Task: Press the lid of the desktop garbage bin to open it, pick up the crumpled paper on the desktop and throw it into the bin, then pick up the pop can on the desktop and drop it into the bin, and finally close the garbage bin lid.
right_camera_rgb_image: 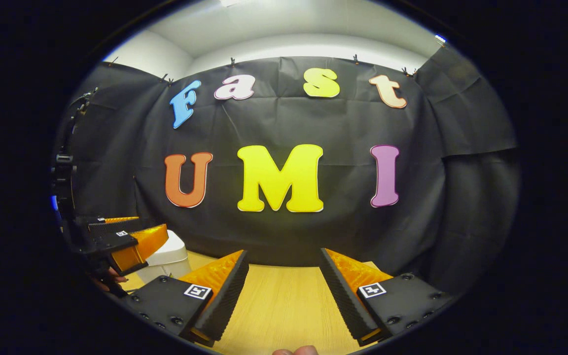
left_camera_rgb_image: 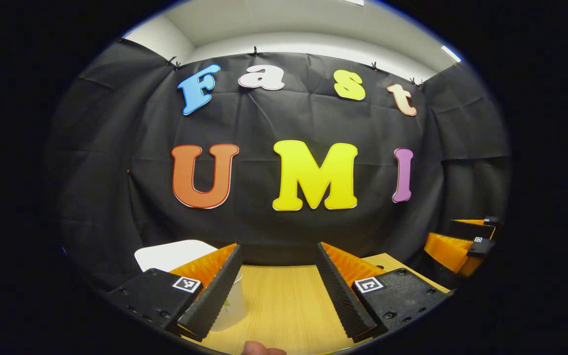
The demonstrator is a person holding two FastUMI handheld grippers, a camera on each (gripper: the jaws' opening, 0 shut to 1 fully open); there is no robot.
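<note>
Your fingertip (left_camera_rgb_image: 263, 349) at bottom edge of left gripper view, just behind your left gripper (left_camera_rgb_image: 279, 268). Left gripper jaws spread wide, holding nothing, wooden desktop (left_camera_rgb_image: 289, 305) between them. White garbage bin (left_camera_rgb_image: 173, 254) just beyond left finger, partly hidden by it, lid down. Your right gripper (right_camera_rgb_image: 284, 273) also wide apart, empty, over bare desktop. In right gripper view, bin (right_camera_rgb_image: 168, 256) sits left of right gripper, against booth wall; left gripper (right_camera_rgb_image: 126, 241) hangs just beside bin, touching or not unclear.

White bin (left_camera_rgb_image: 173, 254) partly hidden behind left tongs (left_camera_rgb_image: 279, 281), fingertip (left_camera_rgb_image: 263, 349) cut off at bottom edge
</note>
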